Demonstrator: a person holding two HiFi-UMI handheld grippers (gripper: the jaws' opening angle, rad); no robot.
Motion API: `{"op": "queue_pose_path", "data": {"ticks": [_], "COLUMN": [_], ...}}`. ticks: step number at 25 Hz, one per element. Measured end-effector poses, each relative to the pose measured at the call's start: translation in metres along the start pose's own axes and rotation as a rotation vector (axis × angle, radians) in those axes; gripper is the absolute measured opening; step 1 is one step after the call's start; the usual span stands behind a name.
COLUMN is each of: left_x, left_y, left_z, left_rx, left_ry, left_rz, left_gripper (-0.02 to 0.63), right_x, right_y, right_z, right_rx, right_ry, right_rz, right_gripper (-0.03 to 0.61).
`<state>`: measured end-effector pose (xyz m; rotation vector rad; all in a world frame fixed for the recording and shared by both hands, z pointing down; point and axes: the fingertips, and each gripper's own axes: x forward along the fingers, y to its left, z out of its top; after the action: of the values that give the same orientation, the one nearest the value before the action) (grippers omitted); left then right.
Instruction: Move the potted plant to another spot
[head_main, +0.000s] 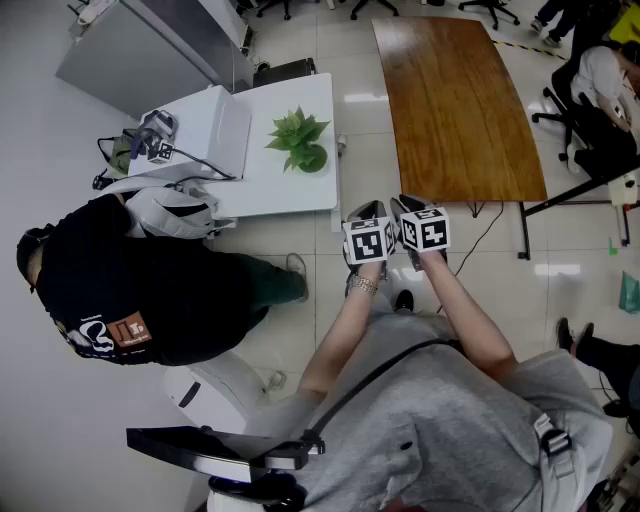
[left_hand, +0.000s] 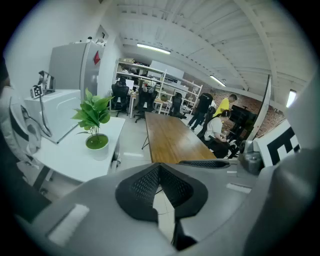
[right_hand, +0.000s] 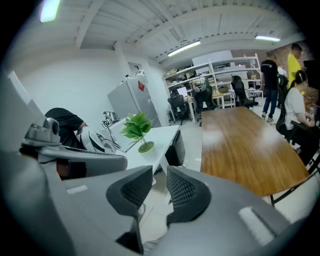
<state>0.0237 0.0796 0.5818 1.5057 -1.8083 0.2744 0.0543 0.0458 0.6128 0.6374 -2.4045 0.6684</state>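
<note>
Head view: my left tongs (head_main: 365, 212) and right tongs (head_main: 408, 205) hang side by side over the floor (head_main: 540, 300), left pinched together, right barely parted, both empty, I'd say because the potted plant (head_main: 300, 142) stands well ahead-left on the white table (head_main: 270, 190).

Head camera looks steeply down from overhead; both gripper views, low and well back, face the potted plant (head_main: 299, 140) on the white table (head_main: 270, 188), wooden table (head_main: 455, 110) alongside, seen in all three
</note>
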Motion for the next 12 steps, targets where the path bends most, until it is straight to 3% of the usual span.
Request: {"op": "queue_pose_path", "data": {"ticks": [7,12], "left_x": [0.065,0.101], "left_y": [0.03,0.05], "left_z": [0.081,0.109], "left_rx": [-0.011,-0.011], "left_ry": [-0.046,-0.04], "left_rz": [-0.054,-0.059], "left_gripper": [0.014,0.014], "right_x": [0.071,0.1], "right_y": [-0.028,-0.045], "right_z": [0.054,0.094], "right_rx": [-0.032,-0.033], "right_ry": [0.016,-0.031], "right_rz": [-0.019,-0.013], "right_gripper": [0.153,0.276]}}
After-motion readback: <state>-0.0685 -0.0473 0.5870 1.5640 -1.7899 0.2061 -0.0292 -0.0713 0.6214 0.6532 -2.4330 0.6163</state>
